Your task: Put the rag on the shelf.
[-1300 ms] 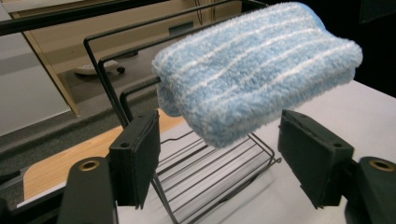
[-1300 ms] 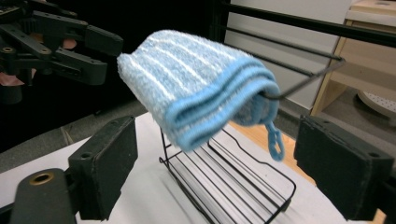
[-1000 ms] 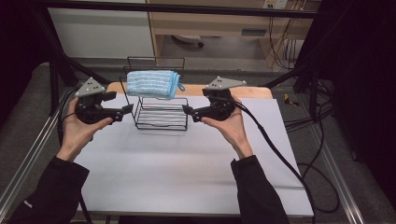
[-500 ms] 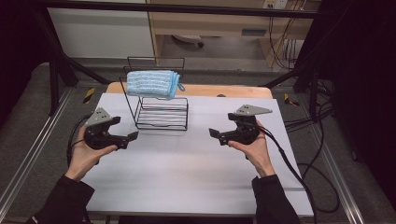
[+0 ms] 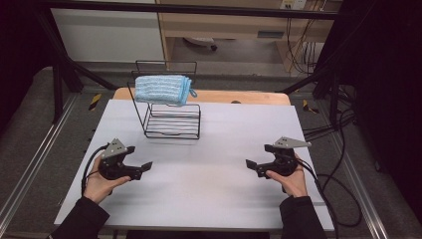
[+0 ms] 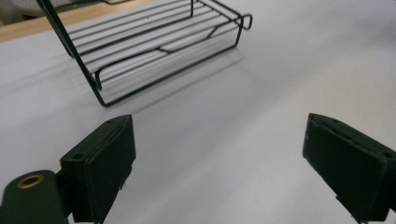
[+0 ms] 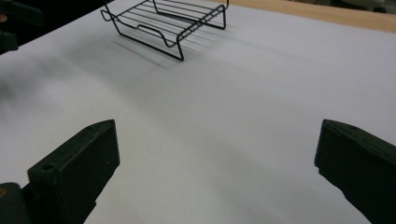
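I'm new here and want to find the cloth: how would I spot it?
Look to the far side of the white table, where a black wire rack stands. The folded cloth lies on its top tier, the one soft, light-blue striped thing there.

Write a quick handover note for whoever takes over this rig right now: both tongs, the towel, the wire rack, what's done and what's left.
Left tongs: open, nothing between the jaws, low over the near left of the white table.
Right tongs: open, empty, near right of the table.
Blue towel: folded, draped over the top bar of the black wire rack, which stands at the far centre.
Done: towel looks hung, neither tongs touching it.
Left: probably nothing beyond checking that the towel sits steady.
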Demonstrator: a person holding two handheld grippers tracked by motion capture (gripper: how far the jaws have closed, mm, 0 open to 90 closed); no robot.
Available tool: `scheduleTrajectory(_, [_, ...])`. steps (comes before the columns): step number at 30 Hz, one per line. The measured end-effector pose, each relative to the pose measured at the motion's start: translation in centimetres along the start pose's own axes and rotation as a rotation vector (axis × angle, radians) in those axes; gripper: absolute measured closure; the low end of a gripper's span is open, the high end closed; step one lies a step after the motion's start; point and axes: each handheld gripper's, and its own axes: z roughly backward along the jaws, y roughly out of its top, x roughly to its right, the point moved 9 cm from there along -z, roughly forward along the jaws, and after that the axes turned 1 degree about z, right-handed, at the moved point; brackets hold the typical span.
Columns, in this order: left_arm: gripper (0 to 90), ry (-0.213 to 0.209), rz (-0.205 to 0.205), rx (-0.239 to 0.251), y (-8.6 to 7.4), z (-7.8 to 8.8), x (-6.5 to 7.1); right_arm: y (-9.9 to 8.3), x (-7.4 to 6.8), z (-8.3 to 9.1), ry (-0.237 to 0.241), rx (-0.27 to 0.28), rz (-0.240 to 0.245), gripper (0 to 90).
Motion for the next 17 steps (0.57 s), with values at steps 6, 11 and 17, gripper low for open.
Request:
scheduleTrajectory(6, [9.6, -0.007, 0.003, -0.010, -1.6, -0.3, 0.1, -3.2, 0.9, 0.8, 0.010, -0.019, -0.013, 0.8])
scheduleTrajectory(11, [9.6, -0.021, -0.013, -0.031, -2.6, -0.9, 0.5, -5.1, 1.4, 1.0, 0.010, -0.044, -0.022, 0.8])
scheduleTrajectory(17, [9.6, -0.019, -0.013, -0.035, -3.2, -0.8, 0.6, -5.5, 1.2, 1.1, 0.017, -0.038, -0.036, 0.8])
